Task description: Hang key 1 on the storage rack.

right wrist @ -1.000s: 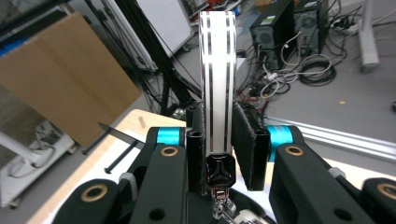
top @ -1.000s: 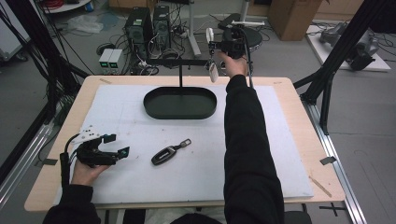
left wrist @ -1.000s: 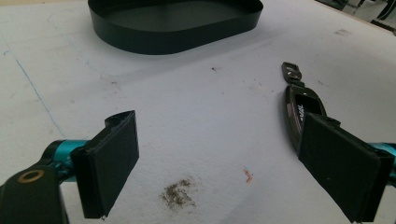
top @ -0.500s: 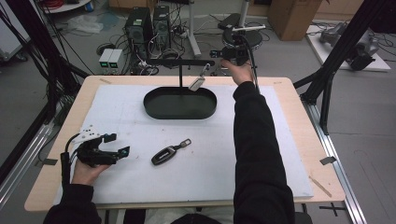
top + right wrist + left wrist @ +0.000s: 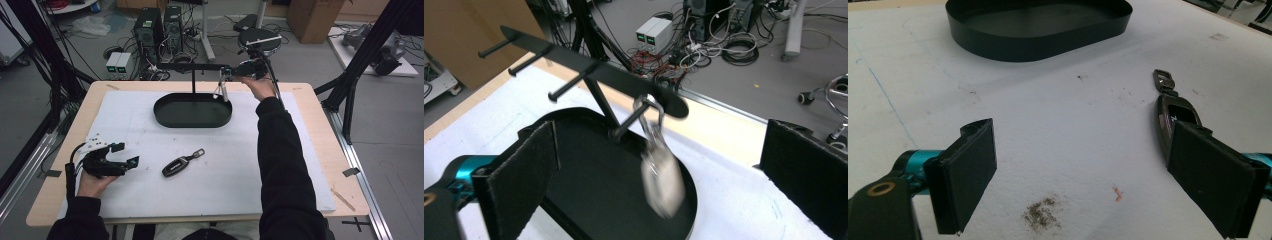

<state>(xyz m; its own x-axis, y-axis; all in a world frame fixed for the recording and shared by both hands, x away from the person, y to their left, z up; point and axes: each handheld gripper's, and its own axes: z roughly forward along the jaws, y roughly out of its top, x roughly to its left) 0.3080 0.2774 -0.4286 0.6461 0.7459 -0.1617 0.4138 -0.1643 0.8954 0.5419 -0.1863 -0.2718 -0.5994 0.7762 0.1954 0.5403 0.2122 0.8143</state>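
A workshop floor strewn with cables and computer boxes lies beyond the far edge of the desk (image 5: 320,100), a wooden top under a white mat (image 5: 225,180). Near the far edge stands a black oval tray (image 5: 192,119) with a post carrying a bar (image 5: 190,66) of pegs above it.

The work in hand looks like hanging keys on that rack. A silver key (image 5: 220,91) hangs by its clip from the peg at the bar's right end, over the tray's right end; in the right gripper view the key (image 5: 661,177) is blurred, as if swinging. The right gripper (image 5: 239,70) is level with that bar end, and its jaws have just been opening: they now stand wide apart with the key free between and beyond them, no pad touching it. So that hanging appears done and the release just made.

A black key fob (image 5: 179,164) lies flat on the mat near the desk's middle, toward the near edge. The left gripper (image 5: 123,155) rests near the near left corner, jaws spread, nothing pinched; in its own view the fob (image 5: 1170,112) lies just beyond the right-hand pad.

Next, probably, the right gripper backs clear without brushing the swinging key, then one gripper closes on the fob, best across its narrow body, leaving the clip end free for a peg.
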